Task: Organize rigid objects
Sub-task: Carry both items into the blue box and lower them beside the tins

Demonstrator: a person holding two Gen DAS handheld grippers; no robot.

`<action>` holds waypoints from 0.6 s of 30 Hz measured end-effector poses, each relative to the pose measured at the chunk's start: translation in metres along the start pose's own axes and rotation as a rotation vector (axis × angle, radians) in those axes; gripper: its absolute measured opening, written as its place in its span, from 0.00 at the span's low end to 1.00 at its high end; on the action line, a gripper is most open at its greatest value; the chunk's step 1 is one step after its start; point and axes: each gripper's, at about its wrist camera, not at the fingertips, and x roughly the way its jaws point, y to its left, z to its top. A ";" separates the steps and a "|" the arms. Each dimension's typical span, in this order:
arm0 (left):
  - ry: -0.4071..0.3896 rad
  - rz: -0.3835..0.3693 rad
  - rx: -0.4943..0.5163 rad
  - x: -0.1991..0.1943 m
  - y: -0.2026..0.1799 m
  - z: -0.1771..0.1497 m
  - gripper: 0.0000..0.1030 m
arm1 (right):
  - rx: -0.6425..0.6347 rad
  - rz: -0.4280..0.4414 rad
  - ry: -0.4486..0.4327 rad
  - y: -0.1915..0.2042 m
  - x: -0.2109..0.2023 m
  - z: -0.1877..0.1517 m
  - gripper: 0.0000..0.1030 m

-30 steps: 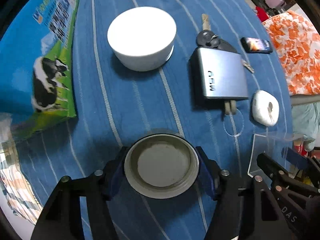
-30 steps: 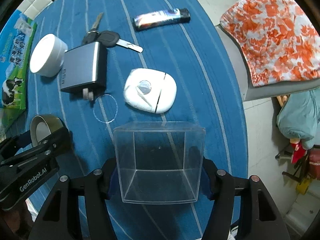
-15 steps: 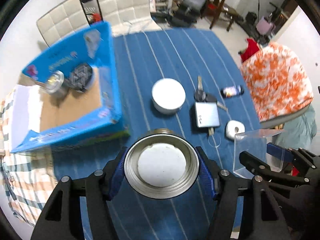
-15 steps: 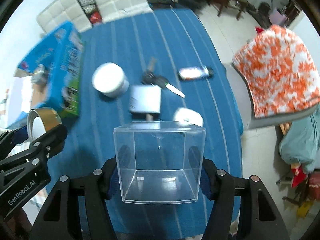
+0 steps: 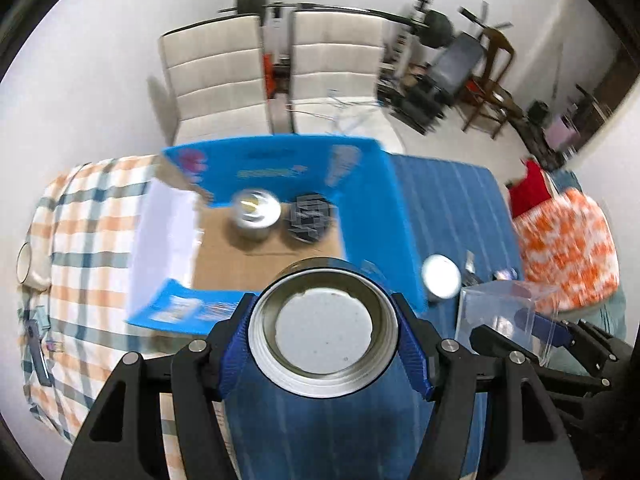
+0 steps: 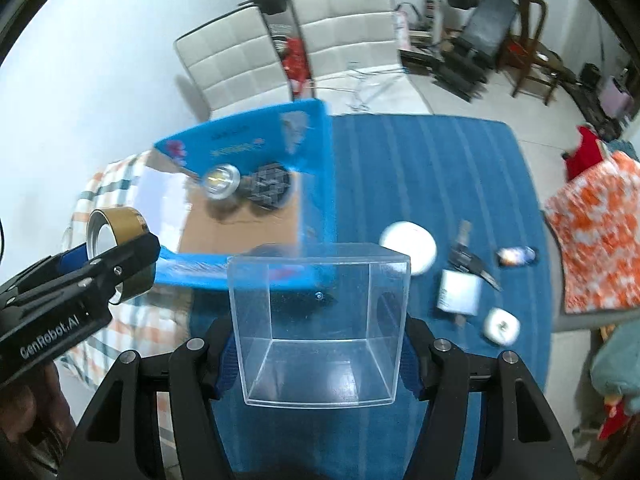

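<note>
Both claws have risen off the table: left claw point(image 5: 324, 334) clamped on the gold-rimmed lid point(image 5: 324, 326), right claw point(image 6: 320, 344) gripping the clear box point(image 6: 320, 320), now facing the blue carton point(image 6: 316, 168) at far left, likely their destination.

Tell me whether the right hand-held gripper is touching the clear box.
Touching. The right wrist view shows the right hand-held gripper with both blue pads pressed against the clear box sides.
</note>
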 end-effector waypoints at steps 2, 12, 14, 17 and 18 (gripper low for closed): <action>0.008 0.020 -0.025 0.009 0.027 0.014 0.61 | -0.016 0.000 0.005 0.020 0.014 0.015 0.64; 0.223 0.069 -0.119 0.135 0.127 0.074 0.61 | -0.044 -0.111 0.184 0.068 0.145 0.083 0.64; 0.260 0.072 -0.131 0.160 0.138 0.082 0.61 | -0.030 -0.127 0.231 0.067 0.169 0.087 0.64; 0.285 0.082 -0.132 0.183 0.146 0.093 0.61 | -0.029 -0.158 0.264 0.069 0.190 0.090 0.64; 0.289 0.090 -0.127 0.187 0.147 0.096 0.61 | -0.032 -0.169 0.271 0.071 0.196 0.092 0.64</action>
